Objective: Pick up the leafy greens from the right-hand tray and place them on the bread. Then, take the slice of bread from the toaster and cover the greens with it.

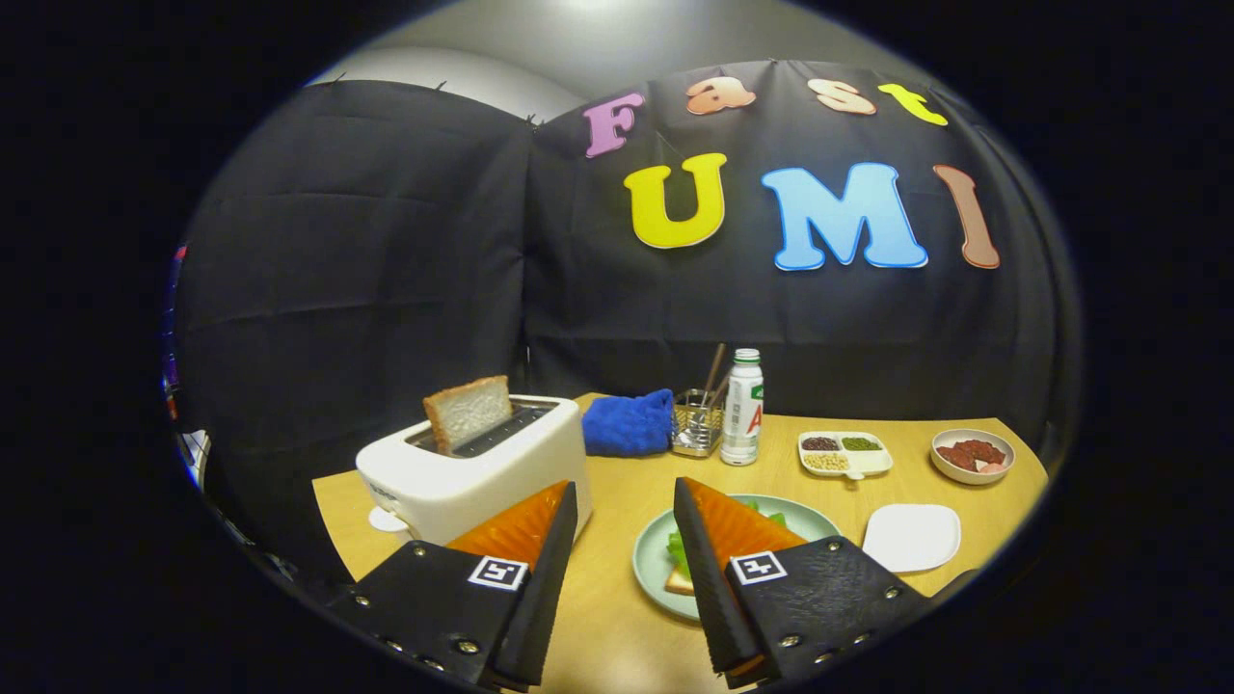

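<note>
Held above the wooden table (617,617), the gripper (625,501) has its two fingers spread wide apart, with bare tabletop showing in the gap and nothing gripped between them. At about one o'clock from the fingertips, partly hidden behind the right finger, lies a pale green plate (651,564); on it sits a slice of bread (679,581) with the leafy greens (681,551) already resting on top, a bit more green peeking out past the far side of that finger. At roughly eleven o'clock, just beyond the left finger, stands a white toaster (463,472), and a second slice of bread (469,412) stands up out of its slot, tilted slightly. To the right of the plate, near three o'clock, lies an empty white tray (912,537). Farther back along the booth wall, at twelve o'clock, a blue cloth (629,424) lies beside a wire holder (696,424) with sticks in it and a white bottle (742,407). At two o'clock sit a divided dish (845,453) of beans and a small bowl (973,455) of reddish pieces.
</note>
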Demonstrator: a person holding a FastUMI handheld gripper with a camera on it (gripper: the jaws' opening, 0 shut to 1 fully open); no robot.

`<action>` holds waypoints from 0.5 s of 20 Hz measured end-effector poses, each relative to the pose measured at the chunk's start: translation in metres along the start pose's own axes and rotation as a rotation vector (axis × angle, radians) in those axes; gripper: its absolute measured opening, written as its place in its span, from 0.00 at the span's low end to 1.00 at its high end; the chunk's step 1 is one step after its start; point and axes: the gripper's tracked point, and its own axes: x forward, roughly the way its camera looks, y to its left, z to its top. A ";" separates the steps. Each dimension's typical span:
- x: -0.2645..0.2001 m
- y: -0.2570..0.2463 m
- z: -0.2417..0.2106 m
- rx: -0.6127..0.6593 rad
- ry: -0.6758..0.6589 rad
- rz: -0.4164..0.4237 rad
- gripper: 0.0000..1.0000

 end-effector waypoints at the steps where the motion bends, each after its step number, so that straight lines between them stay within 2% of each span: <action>1: 0.004 0.018 0.006 -0.002 -0.011 0.035 0.62; 3: 0.011 0.052 0.017 -0.020 -0.026 0.096 0.62; 5: 0.020 0.075 0.025 -0.030 -0.034 0.123 0.62; 10: 0.048 0.111 0.029 -0.081 -0.014 0.107 0.62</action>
